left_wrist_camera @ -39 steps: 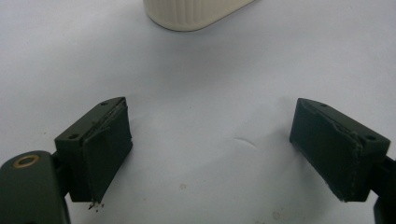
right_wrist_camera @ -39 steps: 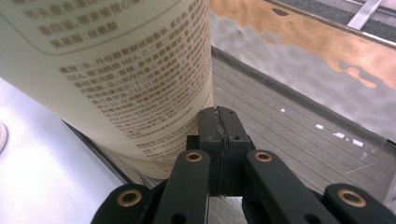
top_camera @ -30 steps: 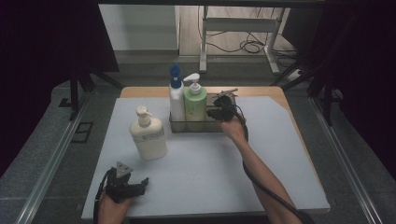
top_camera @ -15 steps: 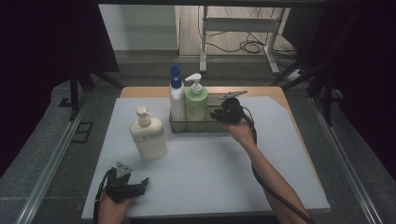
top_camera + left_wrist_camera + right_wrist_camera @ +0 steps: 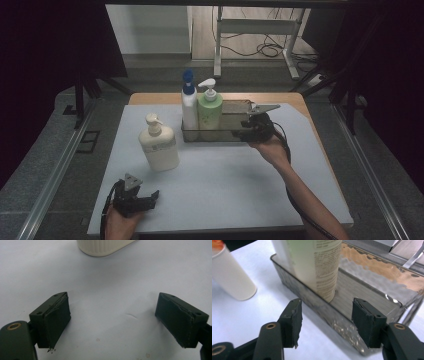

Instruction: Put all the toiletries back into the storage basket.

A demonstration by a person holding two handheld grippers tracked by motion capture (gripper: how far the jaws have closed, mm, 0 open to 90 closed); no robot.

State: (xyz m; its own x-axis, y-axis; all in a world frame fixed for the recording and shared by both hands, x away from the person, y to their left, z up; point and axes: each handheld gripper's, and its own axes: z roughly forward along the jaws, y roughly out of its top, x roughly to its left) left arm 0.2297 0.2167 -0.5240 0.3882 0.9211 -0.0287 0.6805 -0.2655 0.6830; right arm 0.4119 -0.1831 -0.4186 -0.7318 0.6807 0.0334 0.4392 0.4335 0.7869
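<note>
two bottles already stand upright in the clear tray (image 5: 220, 134), the green pump bottle (image 5: 210, 111) touching the blue-capped bottle (image 5: 189, 105) at its left end, so the right half stays free for more. your right gripper (image 5: 246, 134) sits just in front of the tray's near wall; its jaws have just been opening, with nothing between them, which reads as a release after setting the green bottle in. the cream pump bottle (image 5: 158, 145) waits on the white mat (image 5: 240, 185), well apart from the tray. your left gripper (image 5: 145, 201) rests low near the mat's front edge, jaws wide apart and empty, pointing toward that bottle.
</note>
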